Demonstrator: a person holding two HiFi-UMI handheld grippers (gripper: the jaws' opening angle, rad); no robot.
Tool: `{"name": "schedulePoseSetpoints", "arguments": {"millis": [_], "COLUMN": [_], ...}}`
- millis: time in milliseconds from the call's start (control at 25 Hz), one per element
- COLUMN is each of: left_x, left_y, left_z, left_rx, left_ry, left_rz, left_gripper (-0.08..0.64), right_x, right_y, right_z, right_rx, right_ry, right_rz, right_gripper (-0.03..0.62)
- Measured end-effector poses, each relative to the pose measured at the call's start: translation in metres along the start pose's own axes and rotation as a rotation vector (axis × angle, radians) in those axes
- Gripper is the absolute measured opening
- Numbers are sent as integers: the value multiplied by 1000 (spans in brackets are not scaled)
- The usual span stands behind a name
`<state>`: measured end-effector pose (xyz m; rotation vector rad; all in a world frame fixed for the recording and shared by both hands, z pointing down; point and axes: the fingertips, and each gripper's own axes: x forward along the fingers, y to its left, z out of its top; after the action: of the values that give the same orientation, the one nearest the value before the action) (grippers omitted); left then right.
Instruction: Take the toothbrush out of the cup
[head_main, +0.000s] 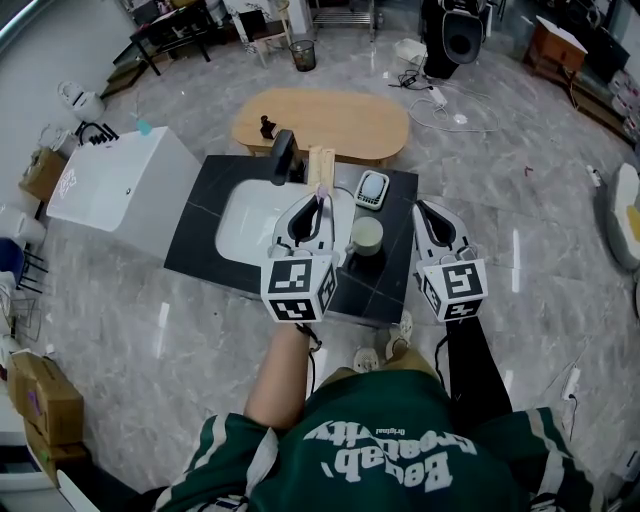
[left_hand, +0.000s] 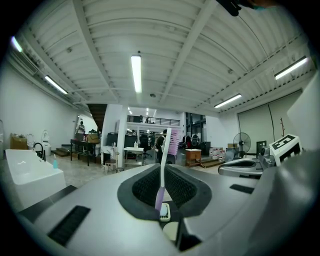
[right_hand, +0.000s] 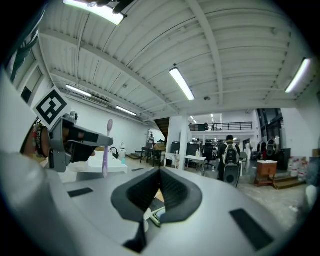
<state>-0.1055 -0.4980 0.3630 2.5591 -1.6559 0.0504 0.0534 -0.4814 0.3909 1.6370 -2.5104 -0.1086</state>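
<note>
Purple and white plastic makes up the single toothbrush (left_hand: 164, 150) on record. Its handle is white above and purple toward the lower end, with a pinkish-purple bristle head at the top.

Count as found:
- One toothbrush.
- One cup (head_main: 367, 236), pale green, upright on the tabletop (head_main: 200, 250).
- Two tongs, one in each of your hands, both pointing level across the tabletop.
- One white sink (head_main: 245, 225) set into the black tabletop, with one dark faucet (head_main: 283, 155) at its far edge.
- One small white device (head_main: 372, 188) just beyond the cup.
- One oval wooden table (head_main: 320, 120) on the floor behind.

Your left tongs (left_hand: 162, 175) are closed on the toothbrush, with the pads pressing its handle near the purple section. The brush stands upright between them, head uppermost. In the head view it sits over the right edge of the sink, just left of the cup and clear of it. The right gripper view confirms this, showing the brush (right_hand: 106, 150) standing up from the left tongs with its lower end in open air.

Your right tongs (right_hand: 160, 172) have their pads together with nothing between them. In the head view they (head_main: 432, 212) sit to the right of the cup and apart from it. The cup stands between your two tongs, touched by neither.
</note>
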Motion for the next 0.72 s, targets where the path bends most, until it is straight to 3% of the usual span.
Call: {"name": "schedulePoseSetpoints", "arguments": {"millis": [720], "left_x": [-14], "left_y": [-2], "left_z": [-1], "left_rx": [-23], "left_ry": [2], "left_rz": [6], "left_gripper": [23], "right_x": [-13], "right_y": [8], "right_z": [2], "right_rx": [-30], "right_ry": [4], "right_rz": [-12], "right_gripper": [3]}}
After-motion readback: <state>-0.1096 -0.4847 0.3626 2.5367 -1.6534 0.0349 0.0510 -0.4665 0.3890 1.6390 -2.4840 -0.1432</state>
